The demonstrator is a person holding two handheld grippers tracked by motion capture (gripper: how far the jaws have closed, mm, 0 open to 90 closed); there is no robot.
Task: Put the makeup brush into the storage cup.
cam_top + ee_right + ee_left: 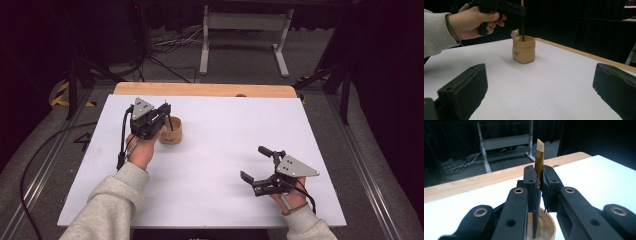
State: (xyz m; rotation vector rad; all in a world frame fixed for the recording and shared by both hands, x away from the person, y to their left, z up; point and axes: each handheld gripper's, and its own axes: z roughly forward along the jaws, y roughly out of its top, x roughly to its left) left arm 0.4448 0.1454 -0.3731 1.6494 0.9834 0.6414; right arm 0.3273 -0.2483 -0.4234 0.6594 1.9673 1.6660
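Note:
My left gripper (539, 182) is shut on a thin brush (539, 157) with a gold ferrule and a pale slanted tip. The brush stands upright, and its dark handle reaches down into a small tan pot (546, 227). From above, the left gripper (166, 110) hovers over the pot (172, 134) at the table's left middle. The right gripper view has the pot (524, 50) standing upright with the handle (523, 27) inside its mouth and a small figure (515, 33) on its rim. My right gripper (255, 162) rests at the front right, jaws open, with nothing between them.
The white table top (225, 150) has a wooden strip (205, 90) along its far edge. A metal frame (245, 30) and cables lie on the floor beyond the table.

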